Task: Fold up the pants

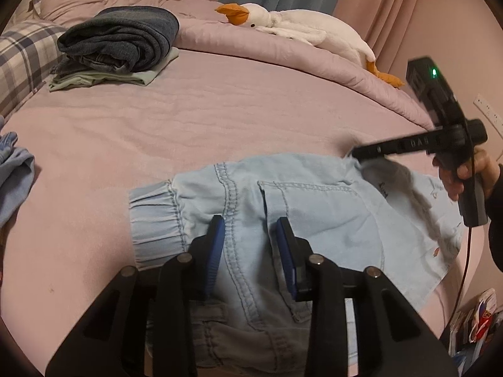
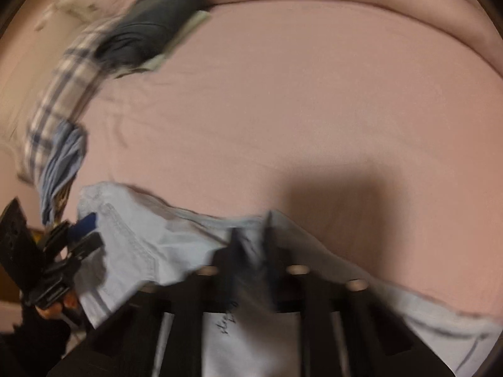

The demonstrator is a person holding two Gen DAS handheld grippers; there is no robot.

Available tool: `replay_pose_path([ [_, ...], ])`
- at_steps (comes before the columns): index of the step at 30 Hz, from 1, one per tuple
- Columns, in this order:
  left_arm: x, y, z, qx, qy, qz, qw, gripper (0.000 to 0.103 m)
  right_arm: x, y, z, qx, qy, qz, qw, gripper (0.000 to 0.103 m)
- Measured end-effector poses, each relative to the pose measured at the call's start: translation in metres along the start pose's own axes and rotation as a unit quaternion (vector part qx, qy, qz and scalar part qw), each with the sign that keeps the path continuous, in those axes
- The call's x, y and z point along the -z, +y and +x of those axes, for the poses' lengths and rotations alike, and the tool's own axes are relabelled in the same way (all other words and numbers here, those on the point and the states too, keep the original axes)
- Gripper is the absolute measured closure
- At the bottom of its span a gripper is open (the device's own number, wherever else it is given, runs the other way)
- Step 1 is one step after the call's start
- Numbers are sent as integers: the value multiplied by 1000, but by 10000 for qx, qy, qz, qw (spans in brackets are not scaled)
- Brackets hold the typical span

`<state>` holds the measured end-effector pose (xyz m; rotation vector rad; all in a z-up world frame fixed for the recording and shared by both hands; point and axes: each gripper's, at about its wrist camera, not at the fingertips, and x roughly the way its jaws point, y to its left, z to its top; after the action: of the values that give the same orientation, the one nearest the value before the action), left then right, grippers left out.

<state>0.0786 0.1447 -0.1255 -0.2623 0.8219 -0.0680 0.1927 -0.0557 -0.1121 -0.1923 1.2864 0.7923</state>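
Light blue denim pants (image 1: 314, 213) lie on the pink bed, elastic cuff (image 1: 154, 223) to the left. My left gripper (image 1: 251, 229) hovers over the seam beside the back pocket, its blue pads apart with cloth showing between them. My right gripper (image 1: 355, 152) reaches in from the right and pinches the far edge of the pants. In the blurred right wrist view the right gripper (image 2: 251, 235) is shut on a raised fold of the pants (image 2: 176, 242); the left gripper (image 2: 85, 229) shows at the left.
Folded dark jeans on a pale green garment (image 1: 119, 44) sit at the back left. A plush goose (image 1: 298, 28) lies on the rolled duvet. A plaid pillow (image 1: 22, 59) and a blue garment (image 1: 12, 172) are at the left. Bed sheet (image 1: 220, 119) stretches between.
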Motion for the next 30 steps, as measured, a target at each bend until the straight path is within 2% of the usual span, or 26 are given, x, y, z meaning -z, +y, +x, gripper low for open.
replay_pose_path([
  [2,-1,-1,2,-61,-2,55,10000,69,-4,3,-2,91,-187,-9,9998,95],
  [6,-1,-5,5,-234,-15,248,9994,69,-2,-9,19,181,-49,336,9993,95],
  [10,0,-8,2,-346,28,387,9986,69,2,-33,-12,272,-797,1241,9887,95],
  [12,1,-7,0,-382,45,392,9985,68,14,-33,-38,133,-1189,1346,9837,95],
  [14,3,-8,-2,-441,58,418,9981,66,34,-21,-63,270,-1413,1134,9831,94],
  [15,4,-9,-4,-517,79,456,9976,61,44,-14,-70,268,-1449,1045,9835,94],
  [16,6,-10,-4,-576,116,487,9971,54,59,-5,-77,280,-1446,924,9848,93],
  [18,11,-13,-7,-656,137,617,9958,51,86,18,-78,474,-1362,559,9880,92],
  [20,17,-16,-10,-775,154,817,9935,51,112,31,-75,769,-1232,205,9892,92],
  [24,31,-25,-17,-1047,127,1246,9866,51,152,70,-52,1528,-863,-483,9833,92],
  [26,37,-29,-21,-1247,95,1446,9815,46,174,80,-37,1748,-582,-769,9799,92],
  [27,39,-28,-23,-1349,94,1486,9796,45,185,87,-40,1953,-773,-909,9735,92],
  [30,36,-16,-36,-1391,21,1079,9844,45,194,89,-54,1868,-725,-919,9754,92],
])
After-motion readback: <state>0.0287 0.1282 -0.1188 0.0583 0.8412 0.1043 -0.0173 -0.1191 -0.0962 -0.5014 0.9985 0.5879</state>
